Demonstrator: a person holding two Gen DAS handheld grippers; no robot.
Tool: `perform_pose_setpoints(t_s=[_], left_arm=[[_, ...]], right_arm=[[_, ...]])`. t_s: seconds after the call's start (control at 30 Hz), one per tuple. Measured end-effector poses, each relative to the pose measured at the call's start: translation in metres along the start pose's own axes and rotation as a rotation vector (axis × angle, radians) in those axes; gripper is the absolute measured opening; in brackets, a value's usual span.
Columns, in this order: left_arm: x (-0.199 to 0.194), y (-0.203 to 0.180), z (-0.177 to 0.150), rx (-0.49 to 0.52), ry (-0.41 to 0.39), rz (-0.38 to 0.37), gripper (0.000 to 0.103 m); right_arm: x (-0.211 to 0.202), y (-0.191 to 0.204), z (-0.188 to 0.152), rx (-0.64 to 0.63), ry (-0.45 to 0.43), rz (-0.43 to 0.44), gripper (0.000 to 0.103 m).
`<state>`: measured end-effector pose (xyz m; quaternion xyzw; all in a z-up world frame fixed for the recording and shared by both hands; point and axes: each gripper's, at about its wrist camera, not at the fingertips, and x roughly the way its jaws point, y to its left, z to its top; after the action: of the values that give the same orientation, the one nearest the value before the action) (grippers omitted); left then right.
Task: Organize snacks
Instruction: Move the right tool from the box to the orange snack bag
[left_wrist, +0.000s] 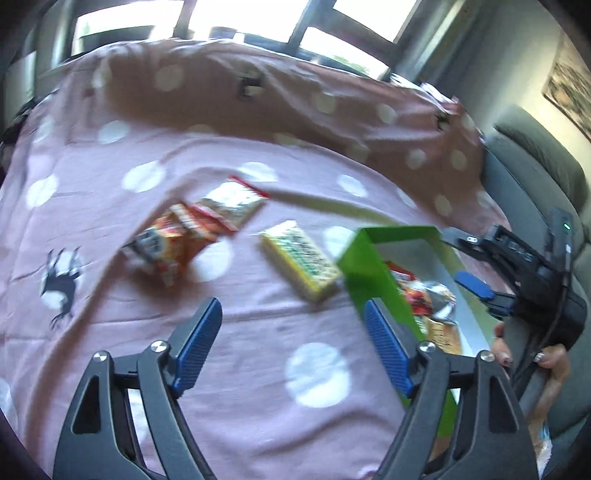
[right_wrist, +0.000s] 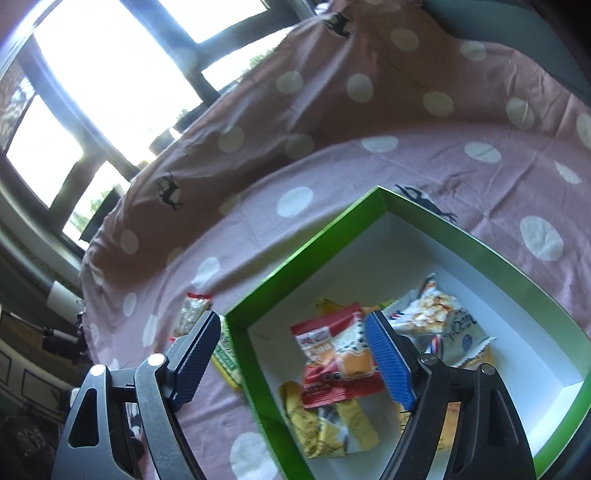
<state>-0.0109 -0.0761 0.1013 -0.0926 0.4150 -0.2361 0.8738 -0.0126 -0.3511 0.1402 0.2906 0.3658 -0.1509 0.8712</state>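
Grippers (left_wrist: 291, 332) (right_wrist: 293, 354) agape, tilted over box (right_wrist: 306, 266)

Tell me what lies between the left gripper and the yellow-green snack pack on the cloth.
Only bare pink dotted cloth, per the left wrist view. The left gripper, open and empty, faces the yellow-green snack pack, which lies beside the green box.

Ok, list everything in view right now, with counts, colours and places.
Box: one, green outside, white inside, on the cloth.
Snack packets in box: several, red, yellow, white; exact count unclear.
Yellow-green packet: one, on cloth beside the box.
Orange packet: one, on cloth further left.
Red-and-white packet: one, behind the orange one.
Cloth: pink with white dots and deer prints.
Left claw: open, empty, above the cloth.
Right claw: open, empty, over the box.
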Motion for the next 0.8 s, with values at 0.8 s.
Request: perform_pose_setpoints(t_s=[0.8], left_arm=[[-0.011, 0.093, 0.002, -0.226, -0.018, 0.205, 0.085]], right_arm=[[0.032, 0.096, -0.05, -0.277, 0.048, 0.002, 0.087]])
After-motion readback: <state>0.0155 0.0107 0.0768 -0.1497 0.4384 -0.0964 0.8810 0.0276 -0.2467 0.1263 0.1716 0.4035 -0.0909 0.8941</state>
